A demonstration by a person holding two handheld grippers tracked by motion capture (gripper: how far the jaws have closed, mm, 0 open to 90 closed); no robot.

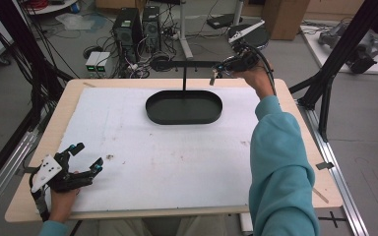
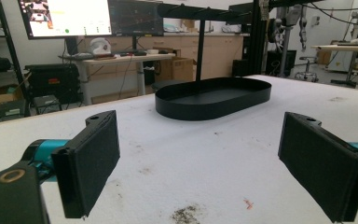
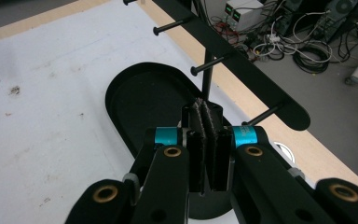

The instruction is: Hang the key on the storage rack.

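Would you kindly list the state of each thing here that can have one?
Left gripper: open, jaws wide apart, low over the white mat.
Right gripper: shut, pads pressed together, nothing between them, raised by the rack's bar.
Black oval tray: empty, flat on the mat.
Rack pegs: bare.

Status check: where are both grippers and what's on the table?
Left gripper open, low over the near-left of the white mat. Right gripper shut, empty, raised by the black rack's bar. Oval tray empty; a few stains on the mat.
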